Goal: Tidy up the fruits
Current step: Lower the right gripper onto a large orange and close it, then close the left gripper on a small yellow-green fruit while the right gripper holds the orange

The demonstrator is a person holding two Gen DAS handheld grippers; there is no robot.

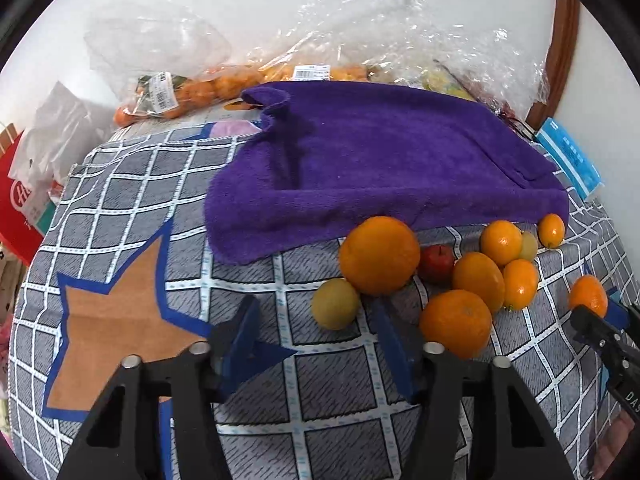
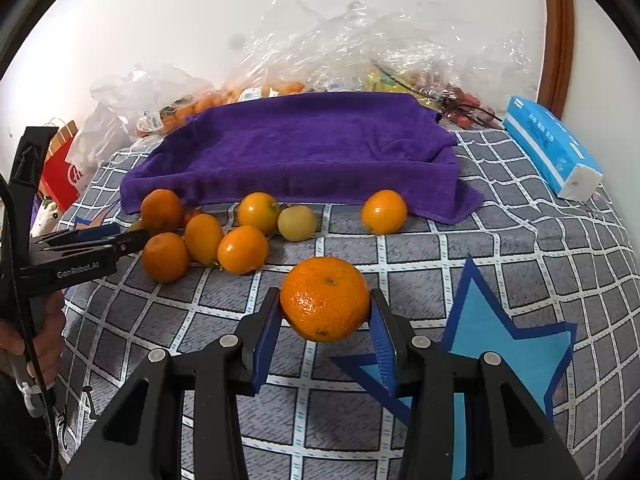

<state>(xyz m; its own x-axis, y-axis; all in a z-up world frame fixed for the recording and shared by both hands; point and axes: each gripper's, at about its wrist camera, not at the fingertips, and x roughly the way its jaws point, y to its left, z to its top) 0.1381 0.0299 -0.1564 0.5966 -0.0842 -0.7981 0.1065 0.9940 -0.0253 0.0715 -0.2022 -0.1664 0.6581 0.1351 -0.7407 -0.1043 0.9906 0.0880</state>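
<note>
My right gripper (image 2: 325, 300) is shut on a mandarin (image 2: 325, 299), both blue pads pressing its sides just above the grey checked cloth (image 2: 500, 240). The left wrist view shows that mandarin (image 1: 587, 294) at the far right edge. My left gripper (image 1: 314, 308) is open, with a small yellow-green fruit (image 1: 335, 303) between its fingertips, nearer the right finger and clear of the left one. Just beyond lie a large orange (image 1: 379, 255), a small red fruit (image 1: 436, 263) and several small oranges (image 1: 478, 280). One small orange (image 2: 384, 211) lies apart by the purple towel (image 2: 304, 148).
Clear plastic bags of fruit (image 1: 192, 88) are heaped against the white wall behind the towel. A blue tissue pack (image 2: 552, 152) lies at the right and a red bag (image 1: 20, 208) hangs off the left edge. A hand (image 2: 44, 344) holds the left gripper's handle.
</note>
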